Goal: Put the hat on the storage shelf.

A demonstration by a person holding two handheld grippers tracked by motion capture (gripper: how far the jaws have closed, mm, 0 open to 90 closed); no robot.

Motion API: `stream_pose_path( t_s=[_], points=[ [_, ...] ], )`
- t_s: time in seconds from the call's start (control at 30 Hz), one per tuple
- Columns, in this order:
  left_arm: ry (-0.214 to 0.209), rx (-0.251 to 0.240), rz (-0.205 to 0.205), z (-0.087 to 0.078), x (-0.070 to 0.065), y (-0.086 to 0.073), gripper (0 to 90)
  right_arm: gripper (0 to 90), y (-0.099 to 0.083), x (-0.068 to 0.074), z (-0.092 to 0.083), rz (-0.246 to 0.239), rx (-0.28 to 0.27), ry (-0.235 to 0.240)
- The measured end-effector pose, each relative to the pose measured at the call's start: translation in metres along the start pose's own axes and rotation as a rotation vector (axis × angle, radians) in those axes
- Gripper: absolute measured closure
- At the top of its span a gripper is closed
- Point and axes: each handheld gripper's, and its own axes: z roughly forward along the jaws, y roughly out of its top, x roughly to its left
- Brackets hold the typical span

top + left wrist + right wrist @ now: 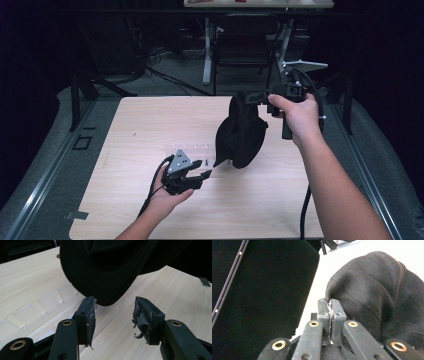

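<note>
Light wooden table (150, 125), grey floor (175, 75), dark unlit room, desk legs (206, 50) and cables (155, 57) behind

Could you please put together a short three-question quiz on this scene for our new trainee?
1. True or false: the right gripper is clamped on the black cap.
2. The left gripper jaws are: A) open, B) shut on the cap's brim.
3. On what does the cap's lower edge hang above?

Key: 1 true. 2 A. 3 The wooden table.
</note>
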Motion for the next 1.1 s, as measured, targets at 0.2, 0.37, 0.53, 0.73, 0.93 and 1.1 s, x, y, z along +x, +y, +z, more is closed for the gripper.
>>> stream_pose_path(
  t_s=[0.2,0.37,0.53,0.73,0.93,1.1],
  points=[
    [-0.005,-0.006,0.017,0.007,-0.004,0.007,53.5,88.6,0.0,0.003,0.004,-0.009,0.003,0.01],
    [-0.005,-0.001,0.032,0.012,-0.007,0.013,62.4,88.6,0.0,0.005,0.007,-0.011,0.005,0.015],
    [0.0,0.023,0.061,0.022,-0.011,0.016,67.9,88.6,0.0,0.006,0.009,-0.014,0.008,0.021],
    [0.041,0.058,0.099,0.03,-0.014,0.013,74.6,88.6,-0.001,0.009,0.013,-0.018,0.013,0.033],
    [0.067,0.046,0.133,0.032,-0.014,0.007,80.3,88.6,-0.004,0.015,0.02,-0.028,0.02,0.053],
    [0.069,0.034,0.13,0.031,-0.012,0.004,81.9,88.5,-0.005,0.019,0.025,-0.036,0.028,0.062]
  ],
)
